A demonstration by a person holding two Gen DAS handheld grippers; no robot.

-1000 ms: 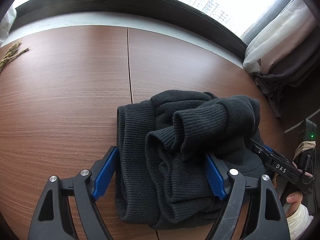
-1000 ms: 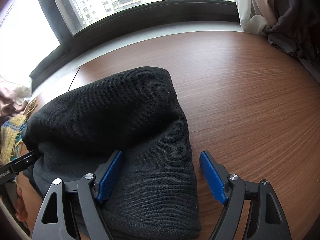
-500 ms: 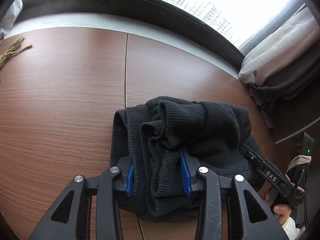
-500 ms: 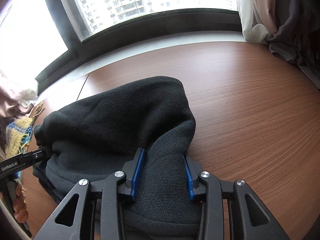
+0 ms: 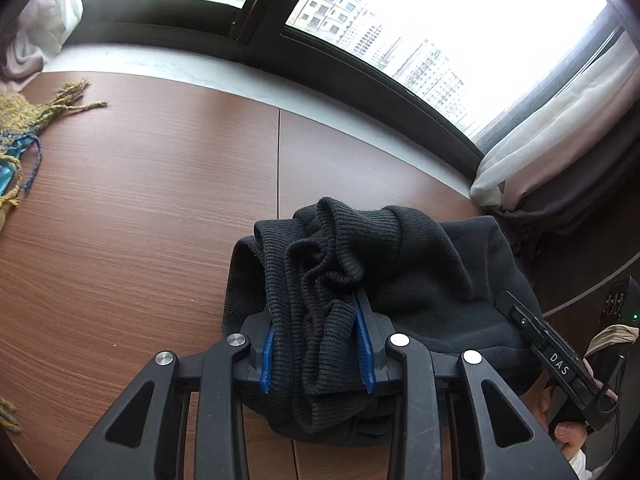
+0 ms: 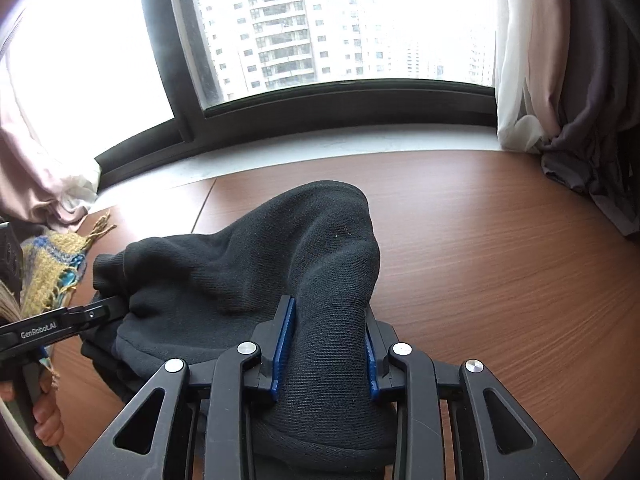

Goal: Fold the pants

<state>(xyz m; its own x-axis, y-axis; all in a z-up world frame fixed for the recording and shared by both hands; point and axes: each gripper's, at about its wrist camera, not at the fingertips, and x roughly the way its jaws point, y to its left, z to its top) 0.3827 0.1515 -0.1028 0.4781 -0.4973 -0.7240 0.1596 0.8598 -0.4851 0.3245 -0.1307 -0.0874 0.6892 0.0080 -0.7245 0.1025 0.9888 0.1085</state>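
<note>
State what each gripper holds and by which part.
Both are shut on the black pants. The left gripper pinches the bunched ribbed-knit end; the right gripper pinches a raised fold of the smoother fabric at the opposite side.

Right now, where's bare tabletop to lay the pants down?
Free: table between pants and scarf, and the stretch right of the pants toward the curtain. Crowded: the near edge, where left gripper and right gripper clamp the fabric.

Both cameras sit low and close behind their own tongs, facing across the table (image 5: 120,220) toward the window (image 6: 320,20). They share the black pants (image 5: 420,272) and probably the same fringed scarf (image 6: 52,268), which is distorted at the edge.
</note>
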